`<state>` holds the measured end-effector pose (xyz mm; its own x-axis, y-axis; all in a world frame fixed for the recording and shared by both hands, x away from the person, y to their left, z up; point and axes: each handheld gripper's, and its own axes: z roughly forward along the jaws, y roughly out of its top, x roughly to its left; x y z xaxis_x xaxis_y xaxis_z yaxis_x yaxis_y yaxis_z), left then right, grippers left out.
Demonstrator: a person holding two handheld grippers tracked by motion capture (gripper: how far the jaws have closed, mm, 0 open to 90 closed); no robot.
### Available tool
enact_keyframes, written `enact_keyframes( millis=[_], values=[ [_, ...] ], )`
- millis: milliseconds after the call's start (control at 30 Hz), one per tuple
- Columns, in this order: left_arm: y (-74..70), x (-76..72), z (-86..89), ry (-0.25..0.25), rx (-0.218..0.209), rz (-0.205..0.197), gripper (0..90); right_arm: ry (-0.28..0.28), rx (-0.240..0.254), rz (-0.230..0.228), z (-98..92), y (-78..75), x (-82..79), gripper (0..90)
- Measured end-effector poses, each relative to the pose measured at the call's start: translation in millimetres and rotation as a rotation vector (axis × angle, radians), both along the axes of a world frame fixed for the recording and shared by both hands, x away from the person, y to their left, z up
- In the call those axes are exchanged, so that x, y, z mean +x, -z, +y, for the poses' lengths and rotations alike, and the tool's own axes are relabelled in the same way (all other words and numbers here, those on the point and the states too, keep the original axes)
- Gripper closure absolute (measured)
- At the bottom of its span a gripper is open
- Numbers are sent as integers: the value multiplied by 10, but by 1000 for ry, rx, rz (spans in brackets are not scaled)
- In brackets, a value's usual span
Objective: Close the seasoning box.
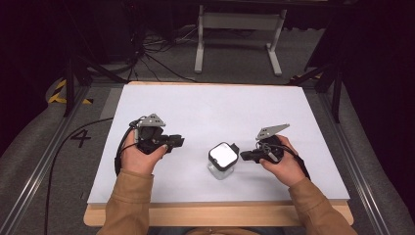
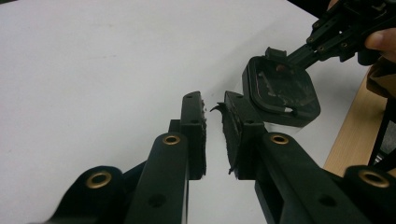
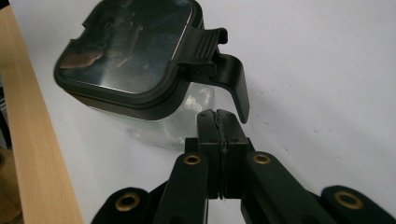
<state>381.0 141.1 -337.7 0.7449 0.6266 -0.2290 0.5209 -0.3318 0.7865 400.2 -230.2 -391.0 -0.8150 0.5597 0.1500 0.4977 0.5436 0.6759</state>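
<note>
So the clear jar (image 1: 222, 160) with the black lid sits near the front edge of the bench (image 1: 205, 105), between my two hands. My right tongs (image 1: 246, 155) are way closer: jaws pressed together, holding nothing, tips just beside the lid's flip latch (image 3: 223, 65). Left tongs (image 1: 179, 141) are slightly parted, empty, well off to the jar's left. I'd say the right goes first.
</note>
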Motion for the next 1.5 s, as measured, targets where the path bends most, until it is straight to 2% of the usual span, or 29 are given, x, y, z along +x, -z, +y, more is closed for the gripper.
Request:
enact_keyframes(
  millis=[133, 300, 433, 467, 533, 667, 767, 800, 833, 900, 1100, 1133, 1167, 1233, 1267, 1300, 1467, 1500],
  values=[
    [9, -34, 41, -2, 4, -2, 779, -7, -12, 4, 50, 55, 50, 900],
    [26, -79, 84, -15, 10, 10, 779, -4, -2, 15, 59, 89, 133, 900],
    [39, -94, 97, -15, 14, 10, 779, 5, 0, 9, 71, 90, 167, 900],
    [43, -109, 98, -23, 12, 21, 779, 9, 1, 9, 76, 94, 179, 900],
    [52, -113, 102, -22, 16, 19, 780, 29, 5, -7, 93, 114, 223, 900],
    [72, -111, 92, -12, 31, 21, 782, 40, 7, -20, 111, 152, 273, 900],
    [106, -105, 35, -7, 39, 38, 787, 55, 11, -38, 112, 182, 319, 900],
    [117, -90, 25, 2, 47, 28, 790, 58, 18, -30, 102, 183, 321, 900],
    [137, -83, -10, 6, 49, 40, 793, 58, 19, -27, 93, 177, 319, 900],
    [170, -54, -56, 21, 63, 42, 794, 57, 32, -25, 56, 131, 295, 900],
    [279, 56, -210, 65, 79, 62, 860, 113, 33, -84, -172, -86, 166, 900],
    [279, 56, -210, 65, 79, 62, 873, 113, 33, -84, -172, -86, 166, 900],
    [327, 99, -284, 80, 83, 66, 884, 144, 43, -103, -292, -168, 122, 900],
    [351, 124, -322, 93, 87, 67, 893, 154, 45, -106, -331, -192, 107, 900],
    [377, 152, -368, 110, 97, 71, 895, 181, 43, -121, -444, -252, 64, 900],
    [407, 173, -419, 114, 94, 76, 895, 181, 43, -121, -444, -252, 64, 900],
    [520, 266, -606, 160, 116, 94, 896, 254, 56, -133, -724, -326, -20, 900],
    [555, 276, -655, 167, 122, 98, 896, 254, 56, -133, -724, -326, -20, 900]
  ],
)
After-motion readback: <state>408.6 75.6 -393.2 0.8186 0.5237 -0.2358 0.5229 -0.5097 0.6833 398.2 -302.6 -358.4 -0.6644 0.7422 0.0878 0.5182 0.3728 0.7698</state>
